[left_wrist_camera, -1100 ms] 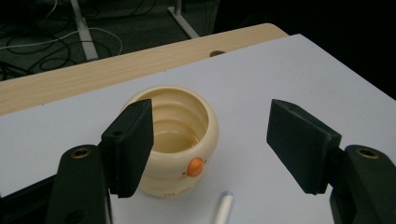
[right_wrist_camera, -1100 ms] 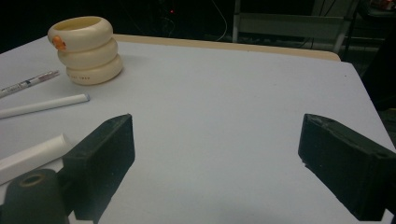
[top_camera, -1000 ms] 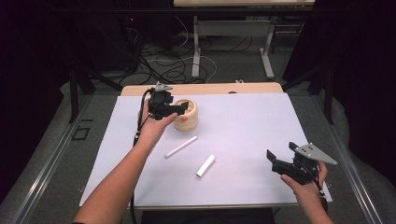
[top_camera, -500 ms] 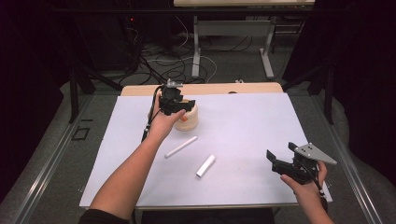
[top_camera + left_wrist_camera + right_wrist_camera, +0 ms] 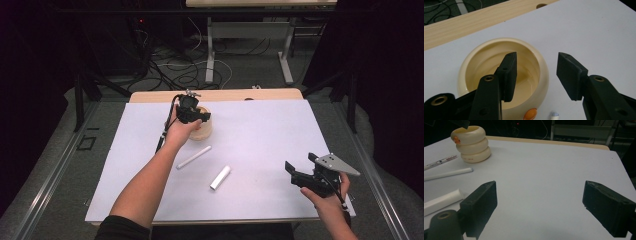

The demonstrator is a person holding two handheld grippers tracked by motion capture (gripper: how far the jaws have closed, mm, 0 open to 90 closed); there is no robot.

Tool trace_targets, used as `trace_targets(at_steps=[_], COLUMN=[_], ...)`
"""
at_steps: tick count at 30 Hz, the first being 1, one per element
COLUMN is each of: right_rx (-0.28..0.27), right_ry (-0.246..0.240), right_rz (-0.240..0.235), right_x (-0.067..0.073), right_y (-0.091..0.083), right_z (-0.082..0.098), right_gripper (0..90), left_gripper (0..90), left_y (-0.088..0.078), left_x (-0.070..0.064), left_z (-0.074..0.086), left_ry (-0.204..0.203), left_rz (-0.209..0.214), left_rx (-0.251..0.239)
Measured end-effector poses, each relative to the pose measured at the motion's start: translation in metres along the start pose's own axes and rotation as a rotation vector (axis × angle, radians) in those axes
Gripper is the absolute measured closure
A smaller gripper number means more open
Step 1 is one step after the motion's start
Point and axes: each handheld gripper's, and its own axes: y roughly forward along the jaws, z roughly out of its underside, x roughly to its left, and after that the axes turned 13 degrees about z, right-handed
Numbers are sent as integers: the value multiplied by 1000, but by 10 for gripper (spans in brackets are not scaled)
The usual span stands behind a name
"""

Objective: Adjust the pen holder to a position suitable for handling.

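Work right now is about the cream pot [image 5: 201, 126] at the far side of the table [image 5: 260, 130]. From the high view, the left tool [image 5: 191, 114] hangs right over the pot's top, held by the left hand [image 5: 180, 131]. Two white sticks lie nearer the person: a thin pen [image 5: 193, 157] and a short fat tube [image 5: 220, 177]. The right tool [image 5: 306, 177] waits near the front right corner, well apart from all of it.

Next comes the left gripper view. One black jaw of the left tool [image 5: 536, 72] sits inside the pot's mouth [image 5: 499, 75] and the other sits outside, so the pot's wall is between them. The jaws have just been closing, but they do not press on the wall yet, so the tool is half spread and pinching nothing. I think the step is grabbing the pot by its rim. The next move needs the tool to go a bit lower and squeeze until both pads hold the wall firmly (the wall is round and smooth, so it could slip). A small orange spot [image 5: 530, 114] shows on the pot's side.

Last, the right gripper view. The right tool [image 5: 540, 205] is spread wide with just bare table between its jaws. The pot [image 5: 471, 143] looks like three stacked rings. It has tiny dark writing low down, too small to read. A third pen [image 5: 439, 162] has marks I cannot read either.
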Motion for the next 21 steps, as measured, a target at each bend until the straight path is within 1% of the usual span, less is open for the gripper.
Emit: trace_targets(at_steps=[3, 10, 11, 13, 15, 16, 18, 19, 21], right_rx=[6, 6, 1, 1, 6, 4, 5, 12, 14], right_ry=[-10, -8, -17, -18, -17, -14, -11, -3, -4], right_rz=[6, -1, -2, -9, -8, -8, -3, -4, -2], right_x=[0, 1, 2, 2, 2, 2, 2, 2, 2], right_y=[-1, 0, 0, 1, 0, 1, 1, 1, 1], right_z=[-1, -1, -1, -1, -1, -1, -1, -1, -1], right_gripper=[93, 80, 67, 63, 53, 53, 52, 33, 28], left_gripper=[511, 531, 547, 551, 569, 573, 585, 608, 615], left_y=[4, 12, 13, 15, 17, 18, 19, 20, 20], left_x=[2, 5, 6, 5, 5, 5, 4, 4, 5], left_z=[1, 3, 3, 3, 4, 3, 4, 4, 4], left_ry=[-3, -17, -16, -17, -16, -7, -16, -12, -7], left_rz=[2, 6, 10, 18, 16, 18, 21, 21, 29], left_rx=[15, 46, 51, 61, 65, 69, 79, 78, 92])
